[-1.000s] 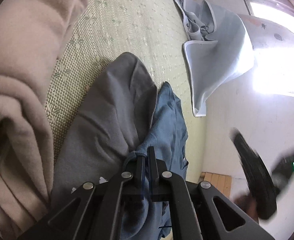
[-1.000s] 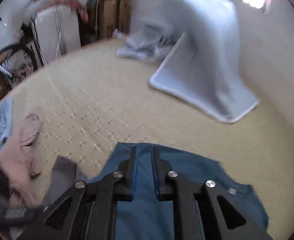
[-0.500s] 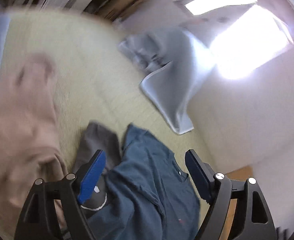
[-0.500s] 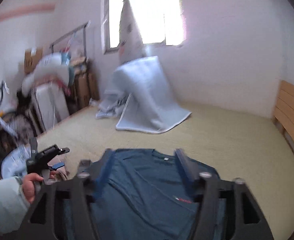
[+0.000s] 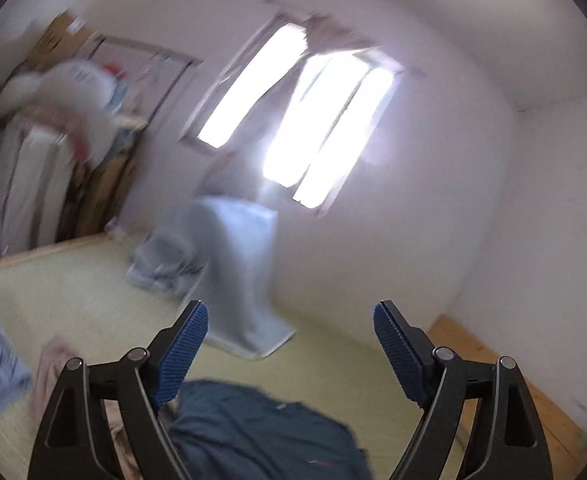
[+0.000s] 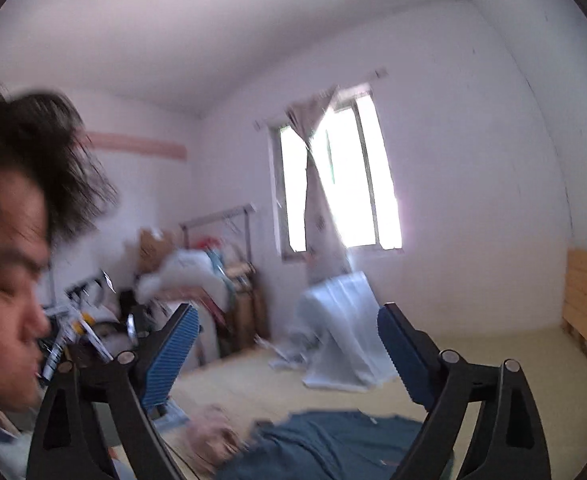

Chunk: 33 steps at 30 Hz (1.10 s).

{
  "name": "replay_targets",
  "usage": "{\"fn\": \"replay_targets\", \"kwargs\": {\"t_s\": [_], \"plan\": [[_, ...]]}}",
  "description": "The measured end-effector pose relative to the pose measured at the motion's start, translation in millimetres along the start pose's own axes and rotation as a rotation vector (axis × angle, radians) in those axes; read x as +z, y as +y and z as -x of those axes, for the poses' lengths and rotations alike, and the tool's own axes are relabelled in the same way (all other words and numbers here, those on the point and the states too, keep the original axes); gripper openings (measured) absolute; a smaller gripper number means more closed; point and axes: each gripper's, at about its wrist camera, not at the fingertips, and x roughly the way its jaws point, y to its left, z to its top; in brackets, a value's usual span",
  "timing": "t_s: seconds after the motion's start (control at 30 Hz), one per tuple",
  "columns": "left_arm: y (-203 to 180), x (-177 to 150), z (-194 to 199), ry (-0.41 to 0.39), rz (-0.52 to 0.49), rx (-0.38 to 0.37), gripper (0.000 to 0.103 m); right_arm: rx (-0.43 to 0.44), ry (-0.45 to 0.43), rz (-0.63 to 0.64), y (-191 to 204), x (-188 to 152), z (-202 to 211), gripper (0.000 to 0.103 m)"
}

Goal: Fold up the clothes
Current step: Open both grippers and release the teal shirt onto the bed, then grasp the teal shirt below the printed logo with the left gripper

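**Both grippers lifted, shirt lying on the mat**

The pale mat fills the lower frame, the bright window above it. A blue shirt lies spread at bottom centre; a pale blanket is heaped mid-frame. The left gripper and right gripper have just been opening — jaws wide, nothing between them, both above the shirt.

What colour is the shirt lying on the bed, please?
Dark teal-blue shirt, plain; clearest in the left wrist view.

One blue T-shirt, one pale blanket, one pink garment, one window.
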Motion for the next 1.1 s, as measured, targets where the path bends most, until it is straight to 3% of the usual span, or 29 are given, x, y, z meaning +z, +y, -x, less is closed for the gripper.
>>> {"fn": "replay_targets", "kwargs": {"t_s": [0.13, 0.2, 0.23, 0.33, 0.43, 0.63, 0.8, 0.93, 1.1], "plan": [[-57, 39, 52, -0.018, -0.094, -0.110, 0.091, -0.022, -0.070, 0.001, 24, 30, 41, 0.096], [-82, 49, 72, -0.008, -0.143, -0.159, 0.103, -0.056, -0.088, -0.001, 31, 38, 55, 0.096], [-92, 49, 77, 0.007, -0.173, -0.176, 0.103, -0.077, -0.095, -0.002, 33, 40, 59, 0.097], [-117, 38, 77, 0.067, -0.245, -0.207, 0.103, -0.150, -0.093, -0.028, 28, 27, 64, 0.099], [-136, 15, 63, 0.143, -0.288, -0.227, 0.103, -0.215, -0.025, -0.092, 1, -10, 45, 0.100], [-159, -55, -3, 0.312, -0.327, -0.231, 0.103, -0.325, 0.215, -0.187, -72, -117, -23, 0.100], [-169, -123, -78, 0.468, -0.360, -0.193, 0.103, -0.326, 0.356, -0.304, -144, -202, -66, 0.100], [-177, -189, -150, 0.600, -0.380, -0.155, 0.103, -0.345, 0.419, -0.396, -203, -259, -101, 0.100], [-188, -286, -249, 0.835, -0.410, -0.094, 0.103, -0.397, 0.483, -0.483, -267, -326, -124, 0.100]]}}
